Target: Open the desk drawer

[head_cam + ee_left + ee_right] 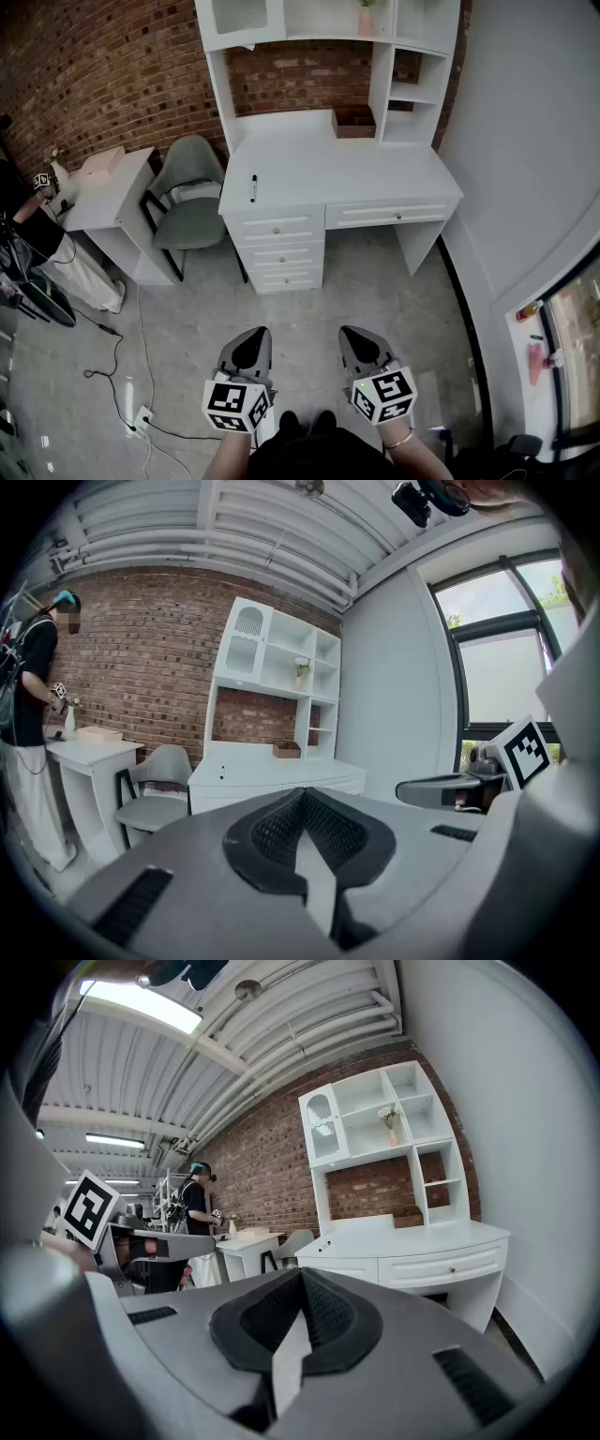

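– Left hand-held gripper (251, 336): jaws together, nothing between them. Right hand-held gripper (356, 334): same, pads meeting, empty. Two in all, side by side, both aimed at the desk (309, 164).
– Contact with any drawer?
– None. Both are well apart from the desk, with floor (375, 281) between.
– Drawer count?
– Four, all shut. Three stacked drawers (278, 253) sit under the desk's left end. One wide drawer (394, 215) sits under the front edge, right of the stack. One small knob (398, 217) on each.
– On top?
– One dark pen (253, 187) near the front-left corner. One brown box (354, 124) at the back edge, beside the shelf unit (412, 66).
– Around it?
– One grey-green chair (192, 202) just beside the desk's left end. One smaller desk (103, 192) beyond that. One person (23, 220) stands at it.
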The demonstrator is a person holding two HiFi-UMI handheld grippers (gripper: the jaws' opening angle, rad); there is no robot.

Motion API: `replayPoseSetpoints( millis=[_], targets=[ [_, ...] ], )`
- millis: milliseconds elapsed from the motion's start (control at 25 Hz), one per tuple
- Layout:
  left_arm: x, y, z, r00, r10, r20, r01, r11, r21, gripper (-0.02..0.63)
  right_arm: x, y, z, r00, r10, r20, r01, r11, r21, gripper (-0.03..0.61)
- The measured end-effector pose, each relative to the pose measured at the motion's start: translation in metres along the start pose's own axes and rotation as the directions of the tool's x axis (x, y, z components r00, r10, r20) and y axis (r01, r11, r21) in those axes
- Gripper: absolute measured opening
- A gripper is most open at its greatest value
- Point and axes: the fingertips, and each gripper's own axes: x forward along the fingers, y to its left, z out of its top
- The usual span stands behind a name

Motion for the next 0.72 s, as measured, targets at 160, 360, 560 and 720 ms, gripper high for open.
replayPoseSetpoints(
  millis=[160,360,560,720],
  targets=[
    [-0.002,-0.003,-0.006,1.000,0.029,-0.006,-0.029,1.000,-0.012,0.009,-0.008,-0.006,0.000,1.000,0.024,0.010,-0.024,1.000,0.013,0.003],
    [0.001,0.003,-0.016,0.997,0.073,-0.036,-0.074,0.997,-0.022,0.009,-0.009,-0.011,-0.005,0.998,0.070,0.011,-0.070,0.997,0.041,0.005],
    [0.018,0.015,-0.025,0.994,0.090,-0.067,-0.091,0.996,-0.016,0.009,0.004,-0.025,-0.004,0.997,0.073,0.022,-0.074,0.995,0.062,0.005],
    [0.046,0.031,-0.031,0.992,0.082,-0.093,-0.084,0.996,-0.015,0.009,0.031,-0.038,-0.011,0.998,0.063,0.003,-0.063,0.995,0.079,0.005]
  ],
)
